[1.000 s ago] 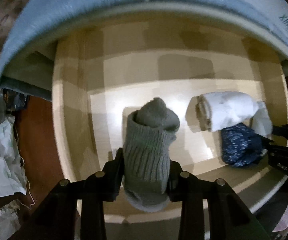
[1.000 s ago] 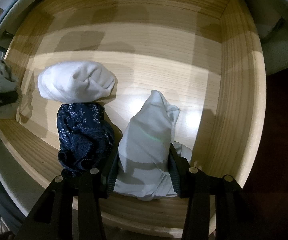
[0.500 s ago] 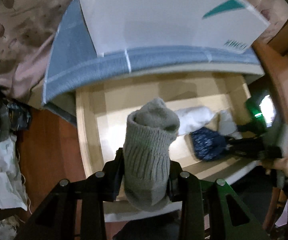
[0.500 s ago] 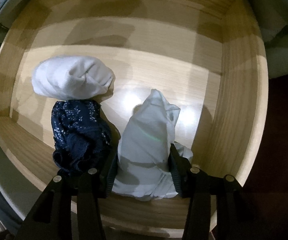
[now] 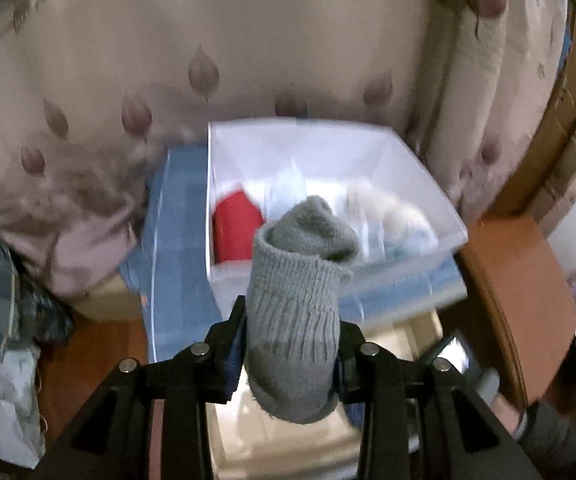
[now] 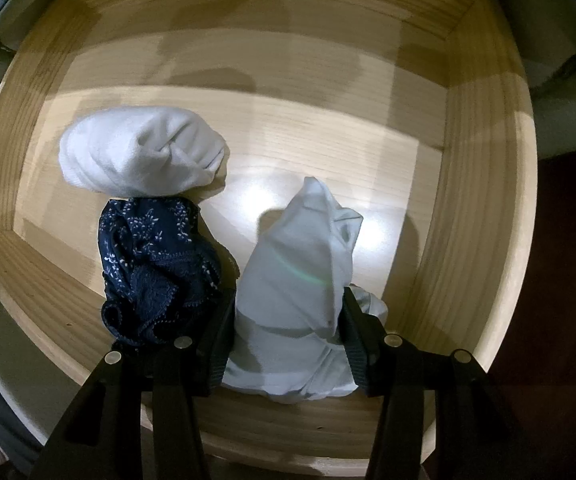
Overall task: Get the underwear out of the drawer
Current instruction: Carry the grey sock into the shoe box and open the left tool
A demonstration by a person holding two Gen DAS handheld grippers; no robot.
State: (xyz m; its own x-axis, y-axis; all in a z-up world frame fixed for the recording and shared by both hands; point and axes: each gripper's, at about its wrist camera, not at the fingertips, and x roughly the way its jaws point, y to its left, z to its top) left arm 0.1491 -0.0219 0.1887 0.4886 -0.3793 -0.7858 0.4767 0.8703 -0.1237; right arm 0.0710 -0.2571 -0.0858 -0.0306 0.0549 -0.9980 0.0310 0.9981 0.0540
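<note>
So the left hand-held gripper (image 5: 292,354) is clamping a rolled grey sock bundle (image 5: 299,312), holding it up in front of a clear plastic bin (image 5: 419,184) at 12 o'clock with something red (image 5: 235,232) inside. The right hand-held gripper (image 6: 288,334) is squeezing a pale white underwear bundle (image 6: 301,280) down in the wooden drawer (image 6: 483,200). A navy patterned piece (image 6: 156,264) is sitting at its 9 o'clock, touching a white roll (image 6: 140,156) at 11.
</note>
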